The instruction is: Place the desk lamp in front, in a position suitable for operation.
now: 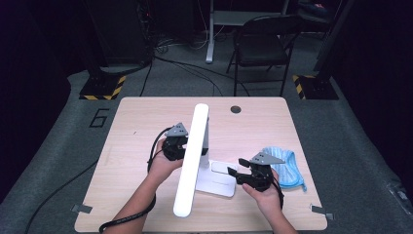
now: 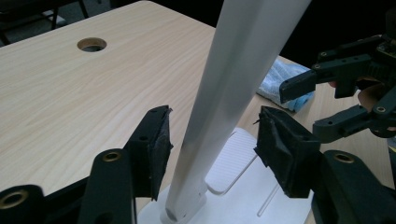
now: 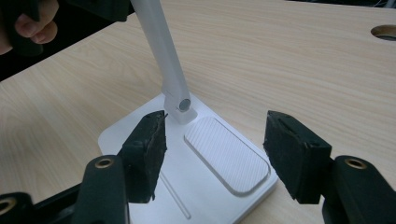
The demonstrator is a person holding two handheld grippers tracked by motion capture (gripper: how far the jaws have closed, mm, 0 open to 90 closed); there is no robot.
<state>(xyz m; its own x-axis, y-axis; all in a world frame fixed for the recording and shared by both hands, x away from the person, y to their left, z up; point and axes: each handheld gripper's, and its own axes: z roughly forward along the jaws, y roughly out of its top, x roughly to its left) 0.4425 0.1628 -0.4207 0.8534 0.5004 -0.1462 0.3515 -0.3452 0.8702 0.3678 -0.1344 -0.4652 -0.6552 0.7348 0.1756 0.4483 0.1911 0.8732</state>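
My left gripper (image 2: 212, 154) straddles the white lamp arm (image 2: 233, 93), gaps each side. Tall white light bar (image 1: 192, 156) blocks the table's middle. Crumpled blue cloth (image 1: 287, 168) crowds my right gripper (image 1: 246, 170), possibly touching. Far tabletop (image 1: 146, 112) open.

A single large dark digit "6" (image 1: 99, 118) is marked on the grey floor (image 1: 58, 146), just beyond the far left corner of the wooden table (image 1: 146, 117) in the high view. No other text, label, brand or number can be read in either gripper view, nor on anything that stands on the table
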